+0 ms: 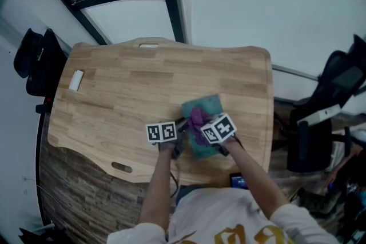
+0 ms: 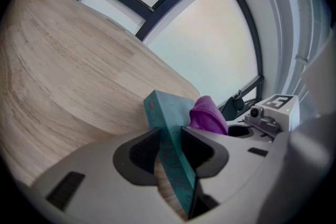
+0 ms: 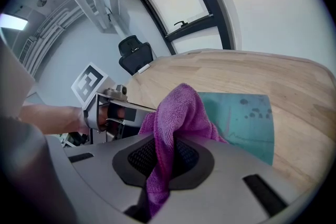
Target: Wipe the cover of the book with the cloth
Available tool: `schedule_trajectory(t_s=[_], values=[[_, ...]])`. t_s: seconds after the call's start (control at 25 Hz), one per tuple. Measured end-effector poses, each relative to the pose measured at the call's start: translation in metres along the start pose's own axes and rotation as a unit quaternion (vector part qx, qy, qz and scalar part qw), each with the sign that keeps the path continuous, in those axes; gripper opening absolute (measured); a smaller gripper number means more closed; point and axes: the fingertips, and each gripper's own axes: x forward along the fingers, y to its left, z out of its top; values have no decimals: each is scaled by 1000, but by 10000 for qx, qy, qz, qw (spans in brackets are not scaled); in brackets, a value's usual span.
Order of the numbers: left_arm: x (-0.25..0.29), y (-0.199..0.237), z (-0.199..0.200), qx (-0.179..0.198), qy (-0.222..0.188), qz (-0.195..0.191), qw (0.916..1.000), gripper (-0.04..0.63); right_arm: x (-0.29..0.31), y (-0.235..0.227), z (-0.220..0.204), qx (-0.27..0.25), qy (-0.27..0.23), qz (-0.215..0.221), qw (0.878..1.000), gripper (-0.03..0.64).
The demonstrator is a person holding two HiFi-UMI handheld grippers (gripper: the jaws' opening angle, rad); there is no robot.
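A teal book (image 1: 210, 107) lies flat on the wooden bench (image 1: 114, 111), toward the front edge nearest the person and a little right of the middle. The left gripper (image 2: 170, 152) is clamped on the book's near left edge. In the left gripper view the thin teal edge stands squeezed between the two dark pads, with bare wood showing just below it. The right gripper (image 3: 165, 160) is clenched on a purple cloth (image 3: 181, 113), which bunches up above the jaws and hangs down through them in a fold. The cloth rests on the near part of the book's cover, and the far half of the cover lies bare, with a few dark spots on it. The two grippers sit close beside each other, their marker cubes almost touching in the head view. A small white block (image 1: 76, 80) lies well apart, near the bench's far left edge. A black office chair (image 1: 338, 84) stands off the bench's right side.
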Motion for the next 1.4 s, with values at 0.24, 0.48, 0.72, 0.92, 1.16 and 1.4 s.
schedule_trajectory(t_s=[0.24,0.48,0.72,0.92,1.16,1.4], values=[[0,0,0,26,-18,6,10000,129,2,8,-6,-30,51,65,10000,32],[-1,1,0,29,-24,16,10000,129,3,18,-13,-77,173,234,9995,32],[0,0,0,27,-19,22,10000,129,3,25,-17,-51,267,390,9989,32],[0,0,0,40,-21,17,10000,129,4,28,-19,5,335,517,9981,32],[-1,0,1,30,-22,8,10000,129,4,34,-23,84,434,680,9967,32],[0,1,0,26,-10,18,10000,129,4,42,-30,113,559,850,9947,32]])
